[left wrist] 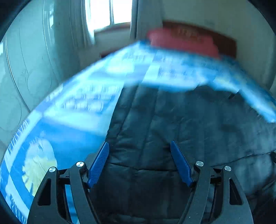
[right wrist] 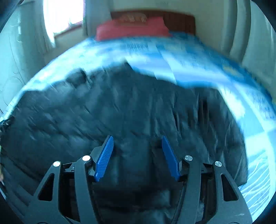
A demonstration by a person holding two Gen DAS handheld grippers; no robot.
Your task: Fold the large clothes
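Observation:
A large dark quilted jacket [left wrist: 172,124] lies spread on a bed with a blue and white patterned sheet [left wrist: 72,106]. My left gripper [left wrist: 140,143] hangs open above the jacket's left part, near its left edge, holding nothing. In the right wrist view the same jacket [right wrist: 120,106] fills the middle of the bed sheet [right wrist: 198,69]. My right gripper [right wrist: 137,137] is open above the jacket, holding nothing. Both views are blurred by motion.
A red pillow [right wrist: 131,29] lies at the head of the bed against a dark wooden headboard [right wrist: 181,20]. A bright window [left wrist: 110,12] with pale curtains is at the far left. A pale wardrobe [left wrist: 25,56] stands left of the bed.

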